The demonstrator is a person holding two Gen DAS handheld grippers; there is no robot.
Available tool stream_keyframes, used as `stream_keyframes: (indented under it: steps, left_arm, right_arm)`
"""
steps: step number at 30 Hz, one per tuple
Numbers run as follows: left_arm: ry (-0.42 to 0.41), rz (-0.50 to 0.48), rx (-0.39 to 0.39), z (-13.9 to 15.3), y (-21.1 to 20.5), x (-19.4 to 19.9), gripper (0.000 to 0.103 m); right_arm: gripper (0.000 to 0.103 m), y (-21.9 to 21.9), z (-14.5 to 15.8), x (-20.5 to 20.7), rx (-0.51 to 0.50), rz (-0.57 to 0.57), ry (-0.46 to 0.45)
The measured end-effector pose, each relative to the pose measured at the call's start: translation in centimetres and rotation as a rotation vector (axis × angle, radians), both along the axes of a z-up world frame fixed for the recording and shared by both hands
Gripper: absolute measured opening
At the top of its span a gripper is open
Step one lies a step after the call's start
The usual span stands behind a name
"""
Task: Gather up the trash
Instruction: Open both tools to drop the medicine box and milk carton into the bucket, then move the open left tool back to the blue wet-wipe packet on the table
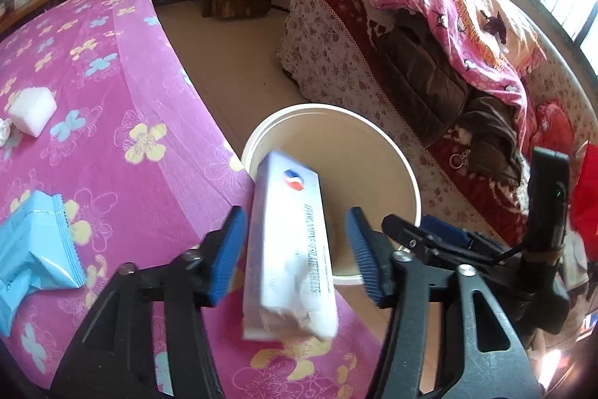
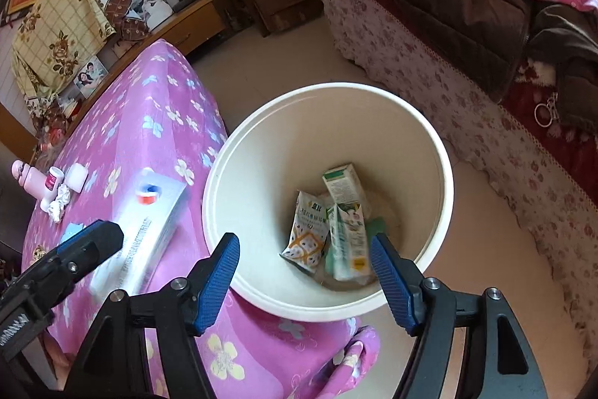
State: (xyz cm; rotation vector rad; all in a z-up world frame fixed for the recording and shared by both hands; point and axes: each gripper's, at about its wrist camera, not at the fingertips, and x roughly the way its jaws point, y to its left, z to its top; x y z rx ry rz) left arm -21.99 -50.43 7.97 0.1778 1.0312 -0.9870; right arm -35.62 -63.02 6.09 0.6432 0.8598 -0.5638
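Left wrist view, left to right. Blue wrapper [image 1: 35, 245] at 9 o'clock on the pink flowered cloth [image 1: 123, 92], cut by the frame edge. White block [image 1: 31, 111] further up at 10 o'clock, a crumpled scrap [image 1: 4, 131] just beside it, half out of frame.

White box [image 1: 289, 245]: long, narrow carton, red-and-blue round logo near its far end, a line of print down the side, too blurred to read. Near end torn and crushed. It sits between the left gripper [image 1: 297, 251] fingers, far end over the bucket [image 1: 407, 182] rim. Left pad [image 1: 228, 253] touches or nearly touches its side; clear gap to the other pad. Jaws spread, no squeeze on the box. Box edges are motion-blurred; cannot tell if it rests on the cloth.

Right wrist view. Pink bottle [image 2: 22, 174] and small tub [image 2: 52, 180] at 9 o'clock, tiny and soft. The box shows again at 8 o'clock, smeared, with a black finger of the left gripper over it. Right gripper [image 2: 304, 272] at 6 o'clock, jaws spread wide, nothing between them, above the bucket's near rim. In the bucket bottom: cartons [image 2: 345, 212] and a printed pouch [image 2: 306, 234], overlapping; something green beneath, mostly hidden.
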Motion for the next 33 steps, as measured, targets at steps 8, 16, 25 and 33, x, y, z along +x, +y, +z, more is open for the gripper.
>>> stream_keyframes:
  steps: [8,16,25,33]
  left_arm:
    - [-0.016,0.021,-0.005,0.4,0.9,0.0,0.064]
    - [-0.045,0.058,0.024,0.5,2.6,0.1,0.064]
    - [-0.091,0.096,0.038,1.7,6.0,1.0,0.064]
    - [-0.225,0.220,0.170,2.9,11.0,7.3,0.064]
  right_arm:
    - [0.070,0.2,0.4,-0.6,-0.002,-0.005,0.003]
    - [0.070,1.9,0.7,-0.2,0.000,0.027,0.004]
    - [0.070,4.8,1.4,1.1,-0.007,0.078,0.004]
    - [0.070,7.4,3.4,2.1,-0.027,0.133,-0.026]
